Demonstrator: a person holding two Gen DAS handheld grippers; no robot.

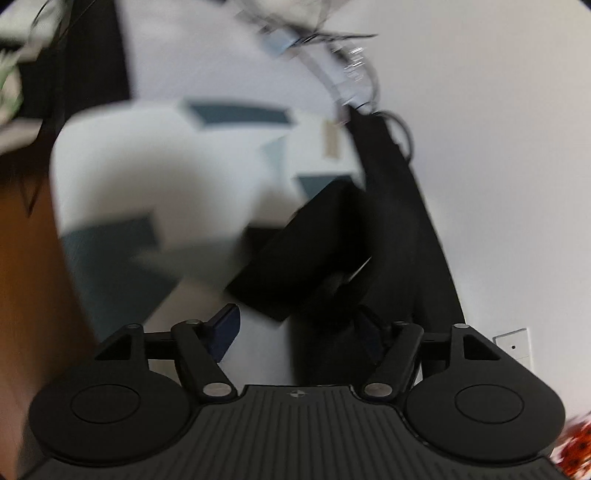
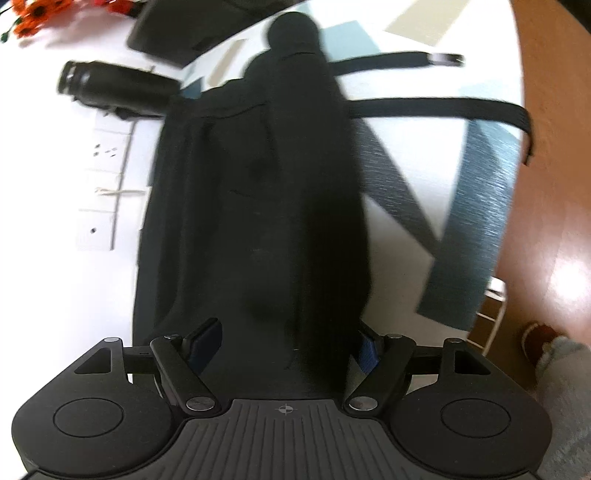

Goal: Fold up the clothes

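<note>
A black garment [image 2: 251, 206] lies lengthwise on the white table [image 2: 44, 258], with a thick dark fold down its middle. My right gripper [image 2: 288, 343] stands over its near end, jaws wide. The cloth fills the gap between them, and both blue pads [image 2: 210, 341] still show. In the blurred left wrist view the same black garment [image 1: 391, 221] runs along the right. A bulky black lump [image 1: 303, 254], too blurred to name, sits just ahead of my left gripper [image 1: 297, 326]. Its jaws stand wide apart, bare table behind the left finger, dark cloth at the right one.
A white mat with teal and grey shapes [image 2: 476, 221] lies under the garment, crossed by two black straps [image 2: 436, 105]. A black cylinder [image 2: 110, 85], a black case [image 2: 173, 33] and socket plates [image 2: 107, 173] sit at left. Wooden floor [image 2: 554, 166] and a person's foot [image 2: 543, 338] are right.
</note>
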